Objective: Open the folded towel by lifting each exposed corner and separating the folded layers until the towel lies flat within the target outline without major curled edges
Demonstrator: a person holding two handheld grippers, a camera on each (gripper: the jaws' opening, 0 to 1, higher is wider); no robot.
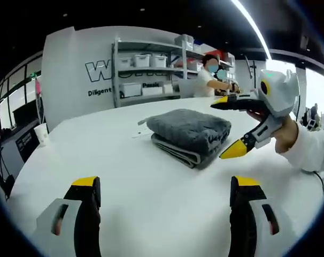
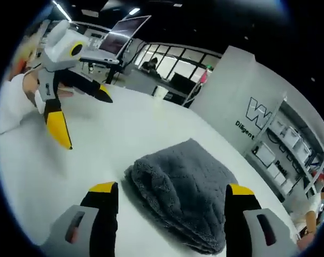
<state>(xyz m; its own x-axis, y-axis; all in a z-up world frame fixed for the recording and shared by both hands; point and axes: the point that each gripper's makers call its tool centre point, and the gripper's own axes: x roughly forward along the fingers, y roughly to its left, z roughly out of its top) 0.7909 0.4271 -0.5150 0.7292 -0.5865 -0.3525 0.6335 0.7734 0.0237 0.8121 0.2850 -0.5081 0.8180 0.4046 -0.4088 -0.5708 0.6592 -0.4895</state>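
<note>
A: Starting at the lower left of the left gripper view, the left gripper (image 1: 164,214) has its jaws spread wide with nothing between them, hovering over bare white table (image 1: 124,155). Mid-frame sits the folded grey towel (image 1: 190,135), still stacked in layers. At the right edge the right gripper (image 1: 234,126) comes in, jaws parted and released, its lower yellow tip just beside the towel's right edge.

B: In the right gripper view it reads the other way round. The left gripper (image 2: 84,120) is in the upper left, well apart from the towel (image 2: 186,193). The right gripper (image 2: 170,214) straddles the towel's near end at the bottom, jaws wide, holding nothing.

A: What could go wrong?

B: My guess is the jaws pinch the whole stack rather than the top layer. The pile is thick and plush, and the near edge is a rounded fold, so a deep bite would lift the whole bundle instead of separating it. I can't make out a loose corner from here, nor any target outline.

A: Room to work?

B: Plenty. Open table surrounds the towel in both views; a paper cup (image 1: 41,132) stands far left near the table edge, shelves (image 1: 151,69) behind.
</note>
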